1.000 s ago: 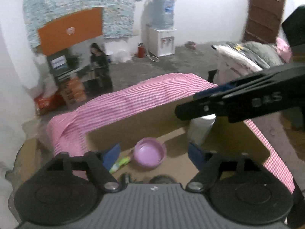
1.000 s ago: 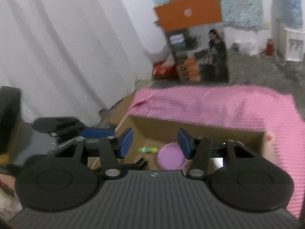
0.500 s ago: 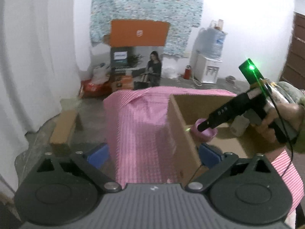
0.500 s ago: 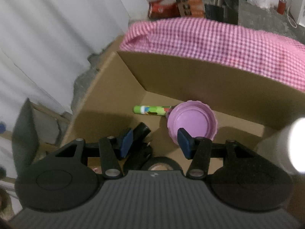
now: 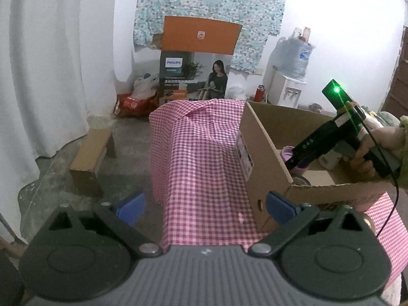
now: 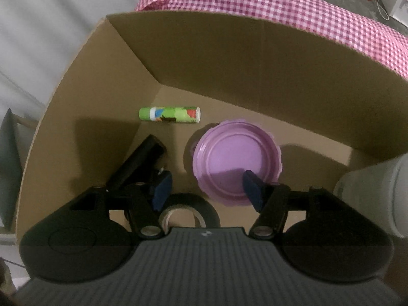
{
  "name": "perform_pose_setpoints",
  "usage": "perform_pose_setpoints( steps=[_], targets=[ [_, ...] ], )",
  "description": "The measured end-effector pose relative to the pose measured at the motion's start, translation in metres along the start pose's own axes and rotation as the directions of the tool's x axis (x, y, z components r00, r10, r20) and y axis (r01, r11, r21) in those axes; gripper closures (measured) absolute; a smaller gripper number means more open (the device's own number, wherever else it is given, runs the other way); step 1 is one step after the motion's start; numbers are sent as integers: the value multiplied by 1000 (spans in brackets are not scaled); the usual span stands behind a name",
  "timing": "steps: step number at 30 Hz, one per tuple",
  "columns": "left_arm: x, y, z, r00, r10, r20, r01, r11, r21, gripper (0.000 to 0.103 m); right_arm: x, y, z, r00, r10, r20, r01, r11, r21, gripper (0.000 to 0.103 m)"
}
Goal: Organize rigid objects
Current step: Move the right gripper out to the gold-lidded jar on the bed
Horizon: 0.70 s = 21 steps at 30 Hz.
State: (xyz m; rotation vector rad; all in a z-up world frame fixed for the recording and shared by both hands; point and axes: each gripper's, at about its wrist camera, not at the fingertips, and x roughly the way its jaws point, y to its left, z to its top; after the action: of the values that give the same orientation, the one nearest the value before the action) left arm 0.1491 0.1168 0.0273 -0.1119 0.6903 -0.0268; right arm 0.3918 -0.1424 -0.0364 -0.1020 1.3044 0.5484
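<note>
A cardboard box (image 6: 229,58) stands on a pink checked cloth (image 5: 199,153). Inside lie a purple lid (image 6: 236,163), a green glue stick (image 6: 169,114), a black tape roll (image 6: 188,210), a black oblong object (image 6: 139,163) and a white bottle (image 6: 377,193) at the right. My right gripper (image 6: 206,188) is open inside the box, low over the purple lid's near edge and the tape roll, holding nothing. My left gripper (image 5: 204,205) is open and empty outside the box, over the cloth at its left wall (image 5: 257,158). The right gripper's body (image 5: 331,140) reaches into the box in the left wrist view.
A small cardboard stool (image 5: 91,160) stands on the floor left of the covered table. A Philips carton (image 5: 196,74), bags and a water dispenser (image 5: 288,76) stand along the back wall. A white curtain (image 5: 51,63) hangs at the left.
My left gripper has pulled out of the box and swung left to hover outside it. My right gripper has moved down into the box, close over the purple lid.
</note>
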Motion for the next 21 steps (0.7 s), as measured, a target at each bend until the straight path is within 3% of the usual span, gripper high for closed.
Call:
perform_pose_setpoints(
  steps=[4,10,15,21],
  targets=[
    [-1,-7,-3,1000,-1,7,1,1000,10,2,-7,3,0,999,-4,37,5,1000,-9,41],
    [-12,-19,-6,999,-19,37,18,1000,18,2,-61,19,-10,979,43,197,-35,998,-43,36],
    [-24,-38,-10,996,-55,72,52,998,43,1,-137,23,-62,921,120,369,-109,993,-50,31],
    [-29,-80,-24,986,-156,56,147,979,137,0,-216,19,-173,831,161,532,-180,984,-16,26]
  ],
)
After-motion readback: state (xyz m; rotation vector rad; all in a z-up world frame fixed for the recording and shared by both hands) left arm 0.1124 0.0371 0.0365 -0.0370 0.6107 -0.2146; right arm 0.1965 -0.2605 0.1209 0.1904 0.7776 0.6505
